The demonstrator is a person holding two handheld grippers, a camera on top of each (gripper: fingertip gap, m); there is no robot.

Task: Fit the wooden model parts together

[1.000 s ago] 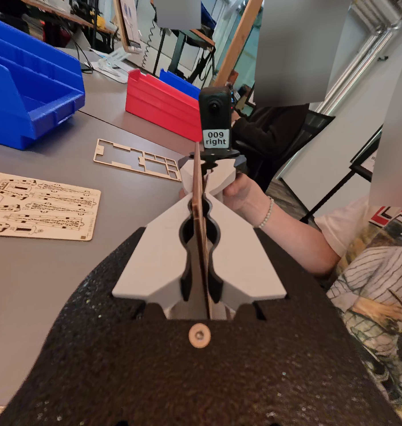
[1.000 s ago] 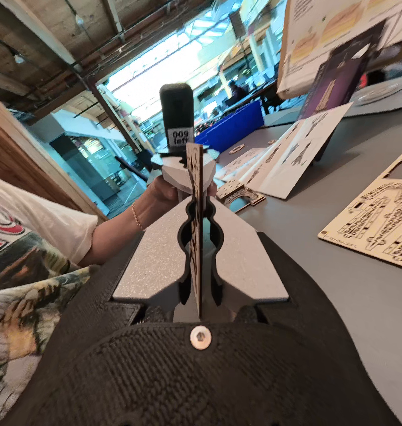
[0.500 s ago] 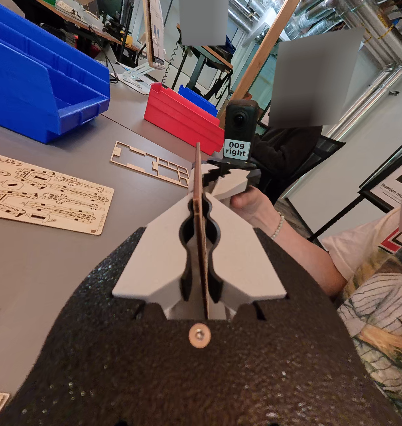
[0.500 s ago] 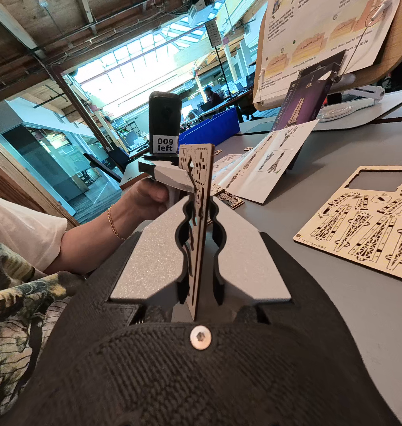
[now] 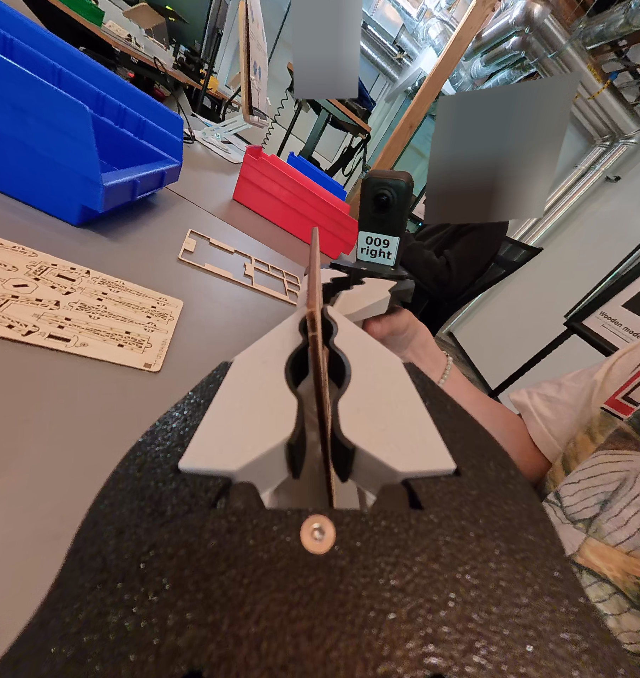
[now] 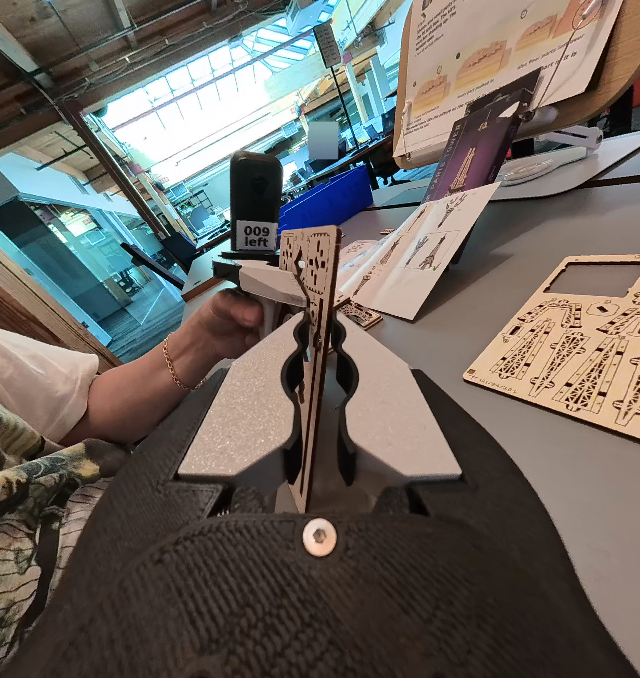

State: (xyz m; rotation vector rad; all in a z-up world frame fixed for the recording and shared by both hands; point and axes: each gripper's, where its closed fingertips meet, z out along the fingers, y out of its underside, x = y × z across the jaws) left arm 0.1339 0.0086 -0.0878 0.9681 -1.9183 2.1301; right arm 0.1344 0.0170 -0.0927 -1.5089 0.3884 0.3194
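**Both grippers clamp one wooden sheet in mid-air**

The left gripper [image 5: 316,323] has its jaws pressed onto a thin wooden sheet [image 5: 317,367], seen here purely edge-on, and across from it the right gripper [image 5: 351,297] comes in from the far side. Over to the right wrist view: the right gripper [image 6: 320,330] pinches the same wooden sheet [image 6: 316,330], which stands upright between the two tools, above the bench [image 6: 531,513], with the left gripper [image 6: 274,290] biting its upper part.

Progress looks early. The sheet in hand still carries its laser-cut pieces inside the frame, and nothing is being slotted together here. On the bench a full parts sheet [image 6: 582,348] waits untouched, an emptied frame [image 5: 241,264] suggests some pieces are already out, and a small lattice piece [image 6: 359,315] lies by the instruction leaflet [image 6: 421,257]; whether it is a joined piece cannot be told. Most of the fitting appears to remain.

The views split the story. Only the right wrist view shows the sheet's cut-out face, the leaflet and the model's box [image 6: 472,165]. Only the left wrist view offers the emptied frame, the blue bin [image 5: 72,139] and the red bin [image 5: 285,205].
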